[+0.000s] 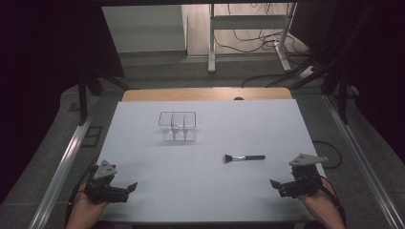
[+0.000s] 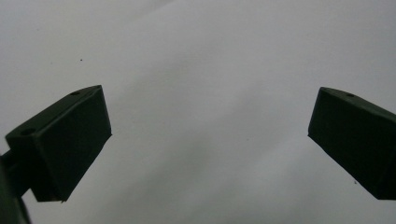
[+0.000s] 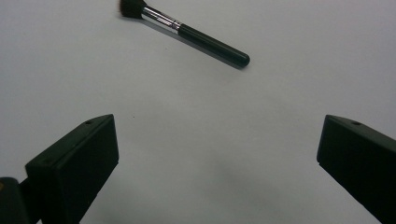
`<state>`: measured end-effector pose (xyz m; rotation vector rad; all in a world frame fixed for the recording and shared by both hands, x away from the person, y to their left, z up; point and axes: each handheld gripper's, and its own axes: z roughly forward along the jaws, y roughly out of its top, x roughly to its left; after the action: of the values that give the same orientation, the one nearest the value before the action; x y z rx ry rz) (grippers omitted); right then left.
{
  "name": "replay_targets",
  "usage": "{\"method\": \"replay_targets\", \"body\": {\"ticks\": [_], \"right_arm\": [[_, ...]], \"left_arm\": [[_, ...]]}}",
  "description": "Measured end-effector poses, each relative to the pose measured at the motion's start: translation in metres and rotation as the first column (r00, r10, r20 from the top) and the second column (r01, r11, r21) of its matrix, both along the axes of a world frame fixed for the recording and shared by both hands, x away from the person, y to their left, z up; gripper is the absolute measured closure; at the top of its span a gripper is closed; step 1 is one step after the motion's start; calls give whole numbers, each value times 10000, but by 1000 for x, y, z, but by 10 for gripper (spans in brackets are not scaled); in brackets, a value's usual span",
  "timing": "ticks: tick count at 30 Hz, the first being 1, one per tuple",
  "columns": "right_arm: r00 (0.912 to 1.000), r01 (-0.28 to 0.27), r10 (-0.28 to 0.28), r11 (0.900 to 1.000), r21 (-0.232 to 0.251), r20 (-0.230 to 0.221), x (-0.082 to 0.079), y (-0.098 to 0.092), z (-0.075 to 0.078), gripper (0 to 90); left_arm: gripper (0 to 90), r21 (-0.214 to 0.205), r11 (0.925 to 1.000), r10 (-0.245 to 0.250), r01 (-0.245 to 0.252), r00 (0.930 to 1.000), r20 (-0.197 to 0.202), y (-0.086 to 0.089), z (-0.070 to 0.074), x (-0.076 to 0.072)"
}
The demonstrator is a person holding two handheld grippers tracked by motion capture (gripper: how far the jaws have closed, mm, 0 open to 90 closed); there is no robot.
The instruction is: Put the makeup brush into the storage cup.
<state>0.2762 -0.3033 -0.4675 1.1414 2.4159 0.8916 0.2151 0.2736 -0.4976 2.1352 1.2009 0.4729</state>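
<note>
Both grippers were parked at the near edge of the white table (image 1: 200, 191), one at each corner, each held in a person's hand coming in from the bottom of the high view.

Left gripper (image 1: 125, 190): near-left corner, jaws pointing right toward the table's middle. In the left gripper view its jaws were spread wide with nothing between them, just bare white surface (image 2: 205, 116).

Right gripper (image 1: 279, 187): near-right corner, jaws pointing left. Jaws spread wide too, nothing pinched. Grey three-cornered plate on top of each unit.

Makeup brush (image 1: 243, 157): lay flat on the table, right of centre, near the right gripper but clear of it, on its far-left side. Bristle head pointed left, dark handle pointed right, a silver ferrule between them. In the right gripper view the brush (image 3: 184, 31) sat ahead of the open jaws near the top of frame, lying at a slant, no contact with either jaw.

Clear plastic organiser box (image 1: 177, 126): farther back, slightly left of centre, with inner dividers. Contents hard to make out; it looked empty. Well apart from the brush and from both grippers.

Wooden table edge (image 1: 205, 93) showed beyond the white sheet at the far side.
</note>
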Motion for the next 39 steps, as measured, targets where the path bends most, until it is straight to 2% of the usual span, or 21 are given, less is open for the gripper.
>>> {"method": "replay_targets", "body": {"ticks": [6,11,18,29,39], "right_arm": [[9996,-20,25,9998,192,-284,6,3,1,0],[9995,-50,59,9995,298,-307,9,5,2,0],[9992,-186,190,9998,117,-363,18,12,3,0],[9976,20,-14,10000,82,-691,31,16,2,0],[9980,-149,132,9995,-276,-622,40,22,3,0]], "left_arm": [[0,25,10000,48,-48,10000,-7,0,0,0],[0,65,10000,50,-50,10000,-10,0,0,0],[0,94,9999,62,-62,10000,-32,0,0,0],[0,164,9998,85,-84,10000,-51,0,-1,0],[0,140,9999,67,-66,10000,-52,-1,-1,0]]}}
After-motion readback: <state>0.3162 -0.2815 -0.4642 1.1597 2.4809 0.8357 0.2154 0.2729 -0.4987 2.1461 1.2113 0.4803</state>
